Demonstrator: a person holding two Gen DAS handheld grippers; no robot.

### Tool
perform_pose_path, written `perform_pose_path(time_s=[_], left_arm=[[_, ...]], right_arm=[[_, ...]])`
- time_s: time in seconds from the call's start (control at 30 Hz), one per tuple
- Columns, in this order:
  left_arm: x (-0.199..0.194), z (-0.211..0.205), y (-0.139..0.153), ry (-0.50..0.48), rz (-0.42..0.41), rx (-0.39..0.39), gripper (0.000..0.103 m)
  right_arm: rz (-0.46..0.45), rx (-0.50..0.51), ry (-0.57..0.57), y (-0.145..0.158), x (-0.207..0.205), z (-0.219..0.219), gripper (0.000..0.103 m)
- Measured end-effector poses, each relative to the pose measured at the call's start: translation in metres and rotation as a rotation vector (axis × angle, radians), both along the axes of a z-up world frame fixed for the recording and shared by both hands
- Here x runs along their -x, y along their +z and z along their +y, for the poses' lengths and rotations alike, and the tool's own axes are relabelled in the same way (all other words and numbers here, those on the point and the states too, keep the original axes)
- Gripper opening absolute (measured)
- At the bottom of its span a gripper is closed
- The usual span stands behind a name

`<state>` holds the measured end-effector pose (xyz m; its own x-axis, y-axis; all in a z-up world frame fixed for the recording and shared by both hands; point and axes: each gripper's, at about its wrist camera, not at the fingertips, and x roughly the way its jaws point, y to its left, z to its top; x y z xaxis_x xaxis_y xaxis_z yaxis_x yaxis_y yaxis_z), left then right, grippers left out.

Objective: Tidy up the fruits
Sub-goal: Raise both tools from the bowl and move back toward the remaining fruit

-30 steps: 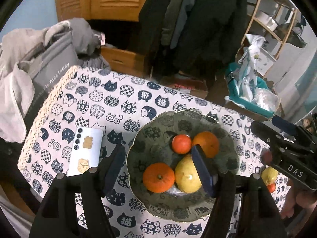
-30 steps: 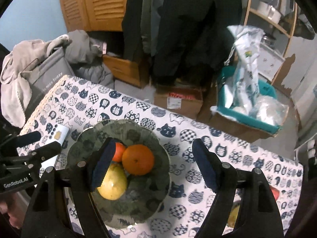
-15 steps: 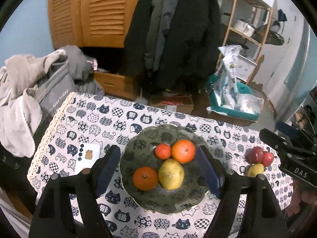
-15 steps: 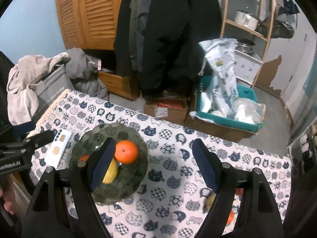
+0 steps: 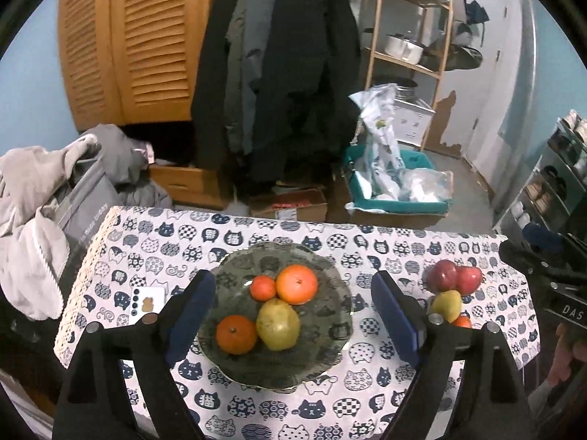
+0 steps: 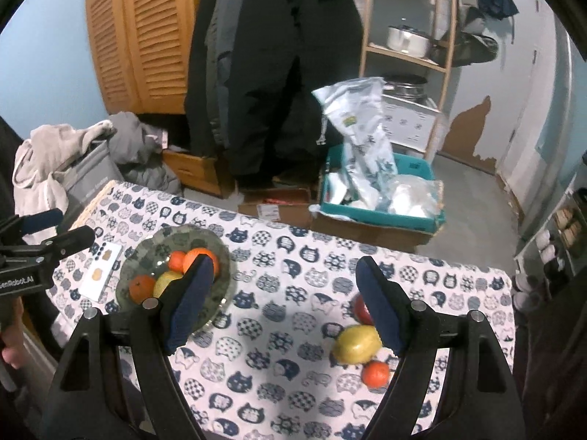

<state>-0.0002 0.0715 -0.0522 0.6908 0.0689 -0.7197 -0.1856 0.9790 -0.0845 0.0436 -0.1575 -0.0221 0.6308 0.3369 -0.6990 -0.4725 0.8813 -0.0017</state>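
Note:
A dark glass bowl (image 5: pixel 323 359) on the cat-print tablecloth holds a large orange (image 5: pixel 296 283), two small oranges (image 5: pixel 236 333) and a yellow pear (image 5: pixel 277 324). My left gripper (image 5: pixel 293 315) is open and empty, high above the bowl. At the table's right lie two red apples (image 5: pixel 455 275), a yellow pear (image 5: pixel 446 304) and a small orange (image 5: pixel 463 321). In the right wrist view my right gripper (image 6: pixel 284 308) is open and empty above the table's middle, with the pear (image 6: pixel 357 343), small orange (image 6: pixel 375 374) and a partly hidden apple (image 6: pixel 361 310) by its right finger.
A white phone (image 5: pixel 146 302) lies left of the bowl. Beyond the table's far edge are cardboard boxes (image 5: pixel 293 205), a teal bin of bags (image 5: pixel 396 190), hanging coats and a wooden shelf. Clothes pile on a grey bag (image 5: pixel 55 198) at the left.
Both grippers have risen and pulled back from the table, so the bowl and fruit look smaller. The loose fruit at the right has come into view. Both stay open.

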Motion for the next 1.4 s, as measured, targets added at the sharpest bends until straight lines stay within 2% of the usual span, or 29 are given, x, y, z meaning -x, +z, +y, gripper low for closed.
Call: perform_pose_path(time_s=[0.23, 0.43, 0.77, 0.97, 1.17, 1.4], left_arm=[[-0.004, -0.023, 0.006, -0.040, -0.011, 0.001, 0.089], [-0.015, -0.049, 0.003, -0.094, 0.011, 0.012, 0.093], [-0.037, -0.102, -0.010, -0.191, 0.060, 0.010, 0.093], [-0.046, -0.130, -0.027, -0.235, 0.091, -0.017, 0.093], [-0.055, -0.147, -0.055, -0.261, 0.150, -0.032, 0.093], [-0.068, -0.157, -0.100, -0.275, 0.241, -0.023, 0.093]], right_arm=[[-0.020, -0.012, -0.058, 0.008, 0.007, -0.039, 0.080], [-0.033, 0.028, -0.128, 0.005, 0.004, -0.072, 0.080], [0.035, 0.029, -0.220, -0.026, -0.004, -0.127, 0.080], [0.075, 0.027, -0.245, -0.044, -0.006, -0.145, 0.080], [0.121, 0.029, -0.249, -0.064, -0.013, -0.152, 0.080], [0.241, 0.023, -0.242, -0.109, -0.026, -0.149, 0.080]])
